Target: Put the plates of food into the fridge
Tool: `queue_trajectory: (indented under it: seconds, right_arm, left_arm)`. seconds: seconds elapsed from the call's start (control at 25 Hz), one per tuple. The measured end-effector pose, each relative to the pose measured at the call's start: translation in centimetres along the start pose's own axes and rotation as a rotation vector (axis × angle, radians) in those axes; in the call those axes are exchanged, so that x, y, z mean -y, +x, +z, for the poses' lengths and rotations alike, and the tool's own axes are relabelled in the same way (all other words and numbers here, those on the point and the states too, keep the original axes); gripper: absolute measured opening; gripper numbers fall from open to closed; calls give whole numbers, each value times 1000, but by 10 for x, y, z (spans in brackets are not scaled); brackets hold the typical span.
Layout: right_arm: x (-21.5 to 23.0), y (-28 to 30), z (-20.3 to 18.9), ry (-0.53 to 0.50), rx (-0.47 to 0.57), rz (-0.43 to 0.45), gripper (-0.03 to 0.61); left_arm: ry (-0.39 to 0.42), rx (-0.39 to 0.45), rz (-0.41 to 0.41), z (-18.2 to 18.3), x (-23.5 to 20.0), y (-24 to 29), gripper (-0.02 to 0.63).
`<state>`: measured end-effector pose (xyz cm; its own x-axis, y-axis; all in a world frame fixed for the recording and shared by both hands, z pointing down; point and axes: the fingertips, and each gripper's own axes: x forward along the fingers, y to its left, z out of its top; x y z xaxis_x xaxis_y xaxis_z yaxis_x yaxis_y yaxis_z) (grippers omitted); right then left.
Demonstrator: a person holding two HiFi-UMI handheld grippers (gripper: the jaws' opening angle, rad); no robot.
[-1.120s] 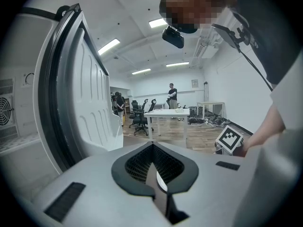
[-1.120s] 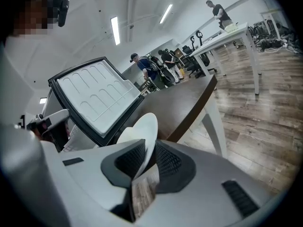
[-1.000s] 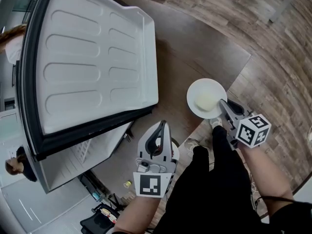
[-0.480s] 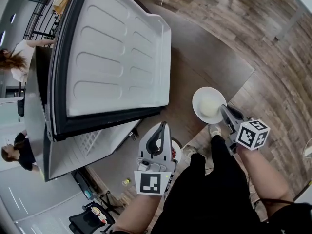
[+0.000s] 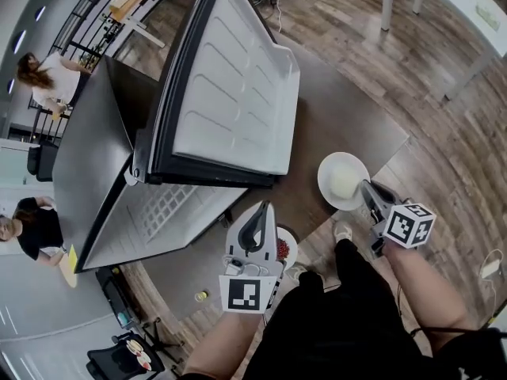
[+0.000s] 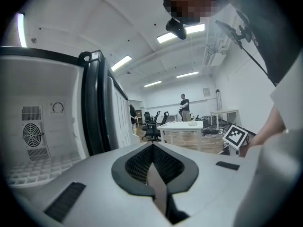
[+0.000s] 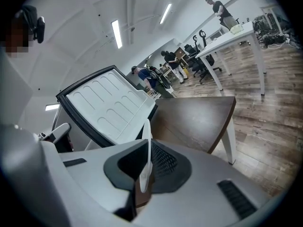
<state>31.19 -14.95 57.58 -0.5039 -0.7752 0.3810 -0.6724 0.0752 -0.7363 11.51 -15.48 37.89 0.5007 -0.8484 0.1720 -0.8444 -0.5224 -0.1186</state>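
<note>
The right gripper [image 5: 366, 188] has just been closing. It now pinches the rim of the white plate [image 5: 329, 171], which sticks out in front of it above the dark counter [image 5: 348, 109]. The left gripper [image 5: 265, 207] is squeezed tight on a thin rim. The plate with red food [image 5: 290, 238] shows just under it. The fridge door [image 5: 238, 85] is open.

Two plates up: one white plate [image 5: 341, 179], one red-food plate [image 5: 283, 248]. Two tools, left tool [image 5: 265, 209] and right tool [image 5: 367, 187]. One fridge [image 5: 230, 85], one dark surface [image 5: 341, 109].
</note>
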Motion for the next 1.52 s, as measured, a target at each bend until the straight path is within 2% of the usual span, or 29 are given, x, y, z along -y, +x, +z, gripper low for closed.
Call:
queue_trajectory:
  seconds: [0.32,0.76,0.96,1.16,1.36,1.52]
  right_arm:
    - [-56,-8,-7,-47,-9,48,18]
    - [-126,-27,-16,-12,33,110,18]
    - [-145,-40,-23,6,34,88,18]
    - [-171,-47,-28,6,41,103,18]
    - [-210,-40,-35,12,57,191,18]
    - [-225,-36,-47,-10,30,160,18]
  left_arm:
    - [-38,26,70,10,-35,-50,4]
    - [8,44,152,27,-74,-131,4]
    - [6,70,177,32,-88,-163,3]
    - [19,101,198,45,-100,-189,3]
    - [31,119,221,52,-114,-216,3]
    - [29,122,250,46,-130,-238,3]
